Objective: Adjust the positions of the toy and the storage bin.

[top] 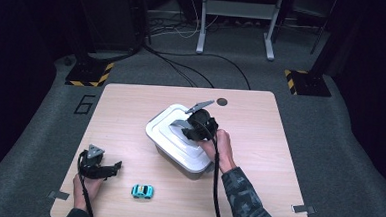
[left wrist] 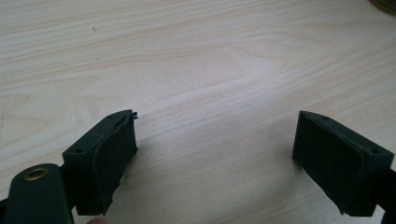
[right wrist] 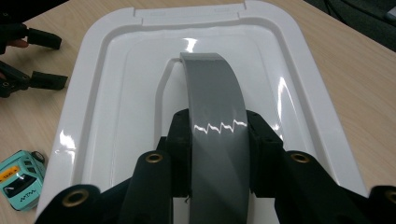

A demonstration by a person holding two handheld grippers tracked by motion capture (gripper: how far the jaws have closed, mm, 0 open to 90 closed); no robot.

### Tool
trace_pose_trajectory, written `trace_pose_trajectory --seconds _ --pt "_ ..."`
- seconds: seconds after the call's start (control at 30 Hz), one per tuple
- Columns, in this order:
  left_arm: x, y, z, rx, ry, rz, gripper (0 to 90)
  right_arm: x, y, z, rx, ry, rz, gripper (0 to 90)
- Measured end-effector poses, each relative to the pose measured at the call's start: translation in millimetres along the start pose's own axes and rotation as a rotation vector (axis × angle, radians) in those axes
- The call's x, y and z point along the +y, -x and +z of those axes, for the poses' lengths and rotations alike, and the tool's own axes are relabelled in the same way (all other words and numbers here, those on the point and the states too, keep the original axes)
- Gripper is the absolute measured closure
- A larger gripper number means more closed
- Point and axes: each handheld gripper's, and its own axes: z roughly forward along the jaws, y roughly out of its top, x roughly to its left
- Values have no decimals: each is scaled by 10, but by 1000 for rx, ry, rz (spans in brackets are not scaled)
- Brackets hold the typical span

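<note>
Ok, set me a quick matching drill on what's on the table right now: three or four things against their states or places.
Things:
1. right gripper
2. left gripper
3. toy car
4. white lid

States or places:
A. open over bare table
B. on the grey box, under the handle
C. shut on the grey handle
D. on the table near the front edge, turquoise

Pairs: 1-C, 2-A, 3-D, 4-B
</note>
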Motion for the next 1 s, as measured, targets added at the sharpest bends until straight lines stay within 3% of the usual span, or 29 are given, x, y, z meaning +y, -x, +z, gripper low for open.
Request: trace_pose_trajectory --seconds 1.0 --pt "0 -2 -3 2 -2 0 134 99 -6 -151 -16 12 -26 668"
